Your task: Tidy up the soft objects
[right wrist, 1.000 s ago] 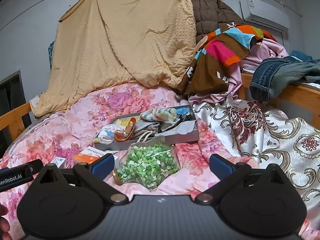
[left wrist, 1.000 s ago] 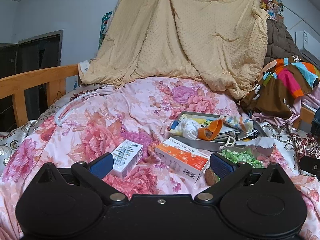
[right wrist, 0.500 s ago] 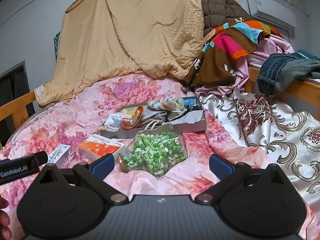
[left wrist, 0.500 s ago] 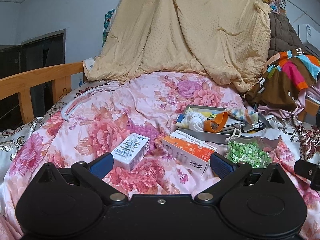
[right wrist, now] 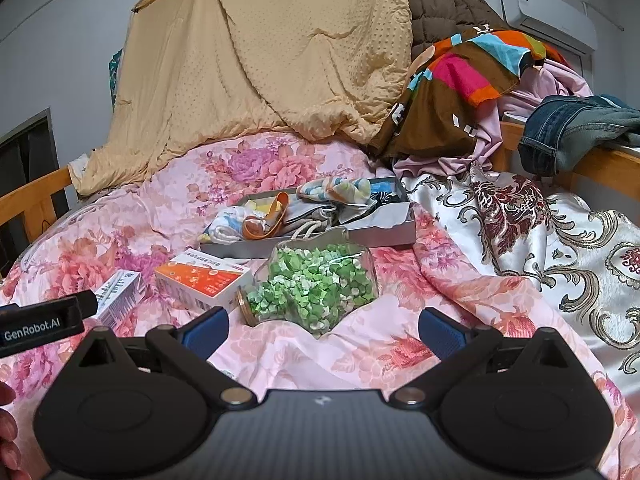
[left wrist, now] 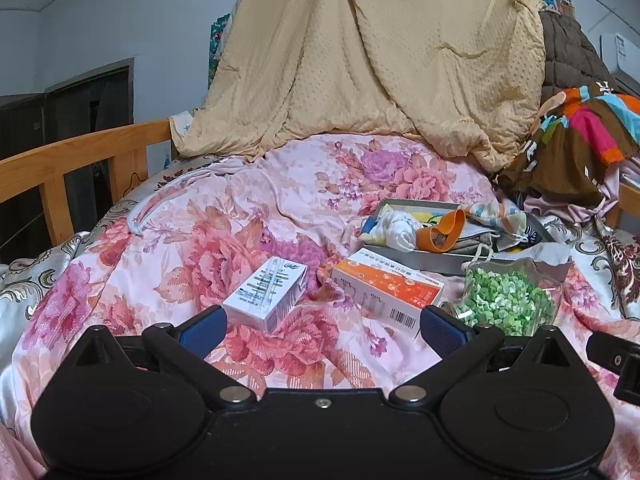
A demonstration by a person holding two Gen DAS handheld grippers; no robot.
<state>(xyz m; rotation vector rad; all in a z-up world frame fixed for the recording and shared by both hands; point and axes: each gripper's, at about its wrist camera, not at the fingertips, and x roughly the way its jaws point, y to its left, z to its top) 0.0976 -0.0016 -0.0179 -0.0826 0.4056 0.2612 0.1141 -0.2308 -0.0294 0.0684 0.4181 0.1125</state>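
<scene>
Right gripper (right wrist: 322, 330), spread and empty, we hold facing the jar of green bits (right wrist: 316, 286) at 12 o'clock, lying neck toward 9; left gripper (left wrist: 322, 326), likewise spread, sits farther off.

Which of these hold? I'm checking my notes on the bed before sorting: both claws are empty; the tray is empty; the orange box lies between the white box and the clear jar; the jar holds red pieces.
1. Both claws are empty. True: the left claw and right claw stand open with nothing between them.
2. The tray is empty. False: the grey tray holds socks and other soft items.
3. The orange box lies between the white box and the clear jar. True.
4. The jar holds red pieces. False: they are green.
</scene>
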